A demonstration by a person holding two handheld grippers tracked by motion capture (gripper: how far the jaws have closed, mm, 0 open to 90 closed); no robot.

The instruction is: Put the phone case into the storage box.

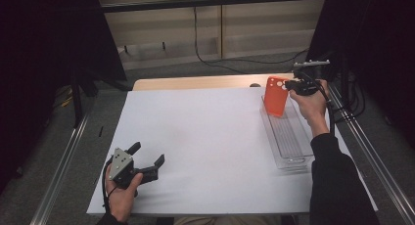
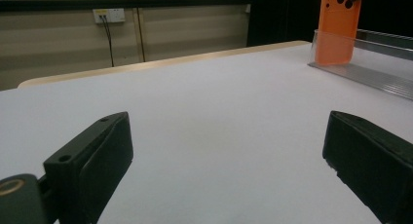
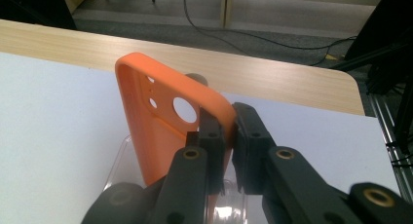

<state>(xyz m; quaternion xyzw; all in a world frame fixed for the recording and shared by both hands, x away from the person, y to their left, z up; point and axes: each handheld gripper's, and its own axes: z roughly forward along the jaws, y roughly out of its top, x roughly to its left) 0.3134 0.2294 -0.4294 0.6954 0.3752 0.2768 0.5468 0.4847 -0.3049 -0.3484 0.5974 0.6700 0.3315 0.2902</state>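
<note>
A clear plastic tray (image 1: 288,139) lies lengthwise along the right side of the white table cover (image 1: 205,146), its ribbed floor bare along most of its length. At the tray's far end stands an orange phone case (image 1: 276,96), upright, with its lower edge down inside the tray and its camera cut-outs at the top. The right gripper (image 1: 292,85) is clamped on the case's upper right edge; in the right gripper view its jaws pinch the rim of the case (image 3: 160,121) from both sides, just beside the large round cut-out. The left gripper (image 1: 147,159) rests on the near left of the table cover, well apart from the tray, its jaws spread wide and holding nothing.
</note>
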